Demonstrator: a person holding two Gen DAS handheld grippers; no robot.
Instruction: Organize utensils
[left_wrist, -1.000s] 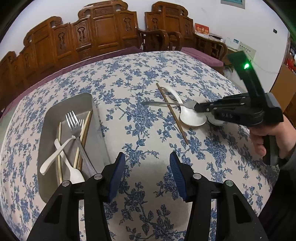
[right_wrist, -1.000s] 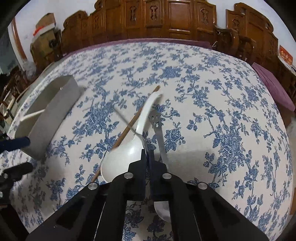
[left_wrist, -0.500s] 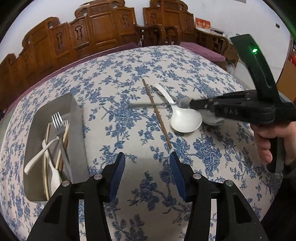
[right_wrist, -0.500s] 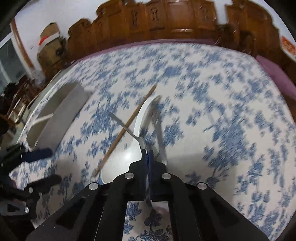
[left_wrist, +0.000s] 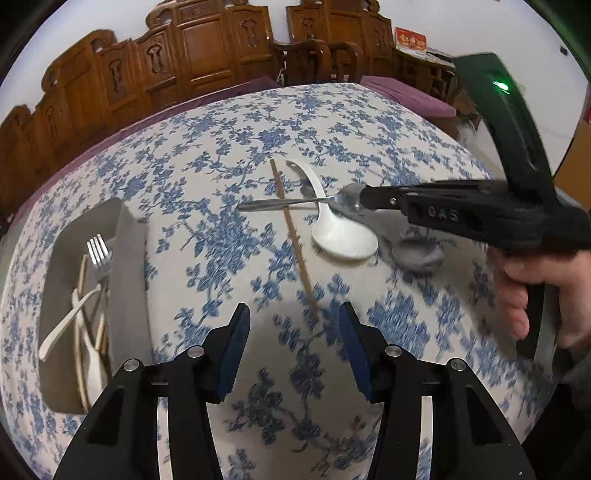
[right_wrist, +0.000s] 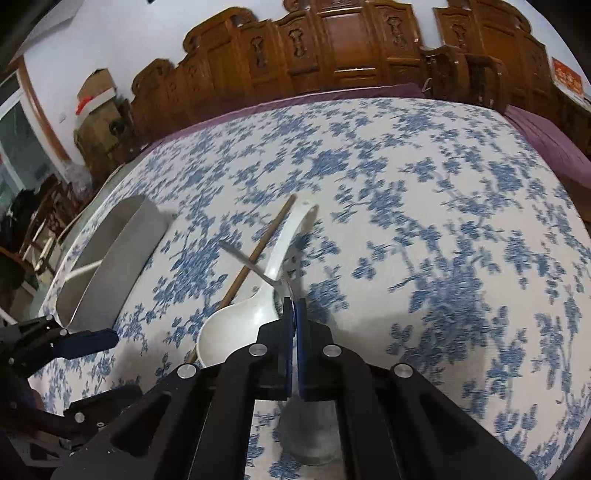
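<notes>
Right wrist view shows the right gripper (right_wrist: 294, 314) clamped on a metal spoon (left_wrist: 295, 202) now lifted off the tablecloth (right_wrist: 424, 192), its handle pointing ten o'clock over the chopstick (right_wrist: 255, 258) and white ceramic spoon (right_wrist: 240, 325), toward the grey tray (left_wrist: 129, 266), while the left gripper (left_wrist: 293, 345) hovers apart, empty.
</notes>
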